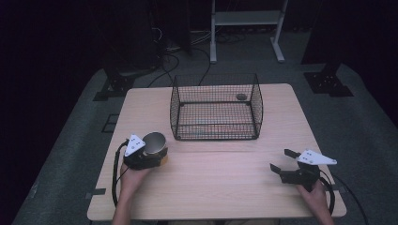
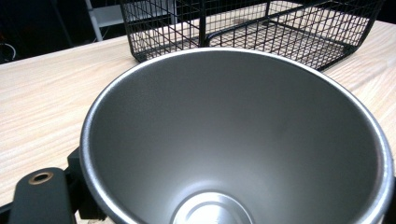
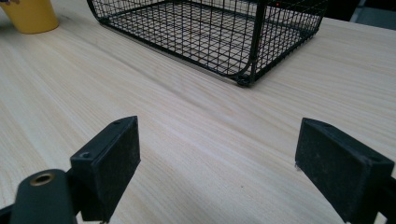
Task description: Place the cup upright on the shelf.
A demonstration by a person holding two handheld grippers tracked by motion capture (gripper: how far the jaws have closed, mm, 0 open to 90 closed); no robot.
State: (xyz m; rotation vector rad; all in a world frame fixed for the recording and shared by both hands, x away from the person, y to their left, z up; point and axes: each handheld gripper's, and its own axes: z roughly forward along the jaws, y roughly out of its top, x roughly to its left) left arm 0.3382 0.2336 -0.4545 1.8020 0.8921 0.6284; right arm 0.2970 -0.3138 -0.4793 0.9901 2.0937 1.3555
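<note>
A yellow cup (image 1: 155,145) is clamped in the left gripper (image 1: 149,157) near the wire basket (image 1: 216,107), while the right gripper (image 1: 285,161) is held with jaws apart.

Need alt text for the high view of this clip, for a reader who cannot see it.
A person's left gripper holds a metal cup at the near left of a wooden table. The right gripper hovers open at the near right, and an empty black wire basket stands at the far centre.
</note>
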